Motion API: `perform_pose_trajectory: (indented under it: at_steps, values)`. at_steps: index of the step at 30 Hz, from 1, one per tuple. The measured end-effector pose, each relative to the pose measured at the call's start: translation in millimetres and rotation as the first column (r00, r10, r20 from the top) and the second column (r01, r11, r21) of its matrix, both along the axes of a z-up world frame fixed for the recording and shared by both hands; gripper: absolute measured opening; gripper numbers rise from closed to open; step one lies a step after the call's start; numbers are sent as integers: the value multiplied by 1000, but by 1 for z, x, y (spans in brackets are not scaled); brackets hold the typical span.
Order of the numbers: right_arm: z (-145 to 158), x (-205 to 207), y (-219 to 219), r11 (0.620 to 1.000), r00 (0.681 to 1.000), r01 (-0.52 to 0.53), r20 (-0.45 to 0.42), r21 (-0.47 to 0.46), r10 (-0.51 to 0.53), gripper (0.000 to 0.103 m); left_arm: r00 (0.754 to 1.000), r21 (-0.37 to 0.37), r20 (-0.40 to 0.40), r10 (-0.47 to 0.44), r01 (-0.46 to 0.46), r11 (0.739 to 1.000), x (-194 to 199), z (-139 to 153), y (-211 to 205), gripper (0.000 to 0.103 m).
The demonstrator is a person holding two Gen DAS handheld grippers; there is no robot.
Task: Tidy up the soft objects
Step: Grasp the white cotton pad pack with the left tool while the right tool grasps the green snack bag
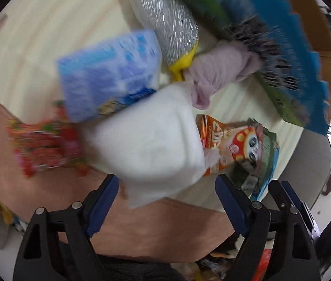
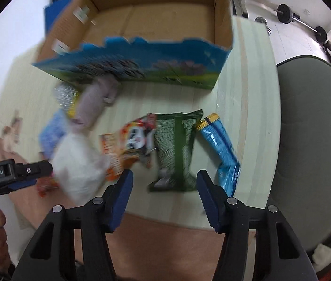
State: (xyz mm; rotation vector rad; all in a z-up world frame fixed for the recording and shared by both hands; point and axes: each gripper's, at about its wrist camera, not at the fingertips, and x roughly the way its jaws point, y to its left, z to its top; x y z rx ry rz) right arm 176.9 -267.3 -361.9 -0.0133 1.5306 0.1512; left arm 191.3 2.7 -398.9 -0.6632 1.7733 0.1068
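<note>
A white soft bundle (image 1: 151, 140) lies on the table just ahead of my open left gripper (image 1: 166, 187); it also shows in the right wrist view (image 2: 76, 161). Around it lie a blue-white pack (image 1: 111, 72), a silver and yellow scrubber (image 1: 167, 30), a lilac cloth (image 1: 219, 70) and a red snack bag (image 1: 46, 145). My right gripper (image 2: 164, 178) is open above a green snack bag (image 2: 174, 147), with an orange snack bag (image 2: 128, 145) to its left and a blue pack (image 2: 221, 147) to its right. The left gripper (image 2: 34, 171) shows beside the white bundle.
An open cardboard box (image 2: 142, 23) with a blue-green printed front (image 2: 142, 65) stands at the back of the pale table (image 2: 247, 93). A grey chair (image 2: 315, 140) stands on the right. A pink mat (image 2: 165, 234) lies along the near edge.
</note>
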Motion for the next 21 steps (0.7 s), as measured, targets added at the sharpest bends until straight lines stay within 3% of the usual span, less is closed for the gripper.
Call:
perform_pose_trajectory:
  at_steps: [6,10,11,15,18,21]
  values:
    - [-52,21,0,1000,994,-9,-108,-28,6,59,999,118,-42,22,-17,993,11,-22,-6,88]
    - [-73,25,-4,1000,989,1,-150,-11,-3,57,994,175,-24,-105,108,979,6,-27,-18,84]
    - [-76,23,-6,1000,987,1,-160,5,0,49,991,184,-18,-134,135,974,2,-26,-20,82]
    - [-85,8,-4,999,979,-51,-195,9,51,42,961,244,-4,-277,269,932,-19,-22,-33,80]
    - [-89,-11,-6,996,967,-79,-242,28,84,41,936,230,6,-351,340,912,-40,-23,-41,81]
    - [-91,-32,-6,992,953,-121,-275,40,127,41,949,185,17,-315,306,934,-53,-30,-39,85]
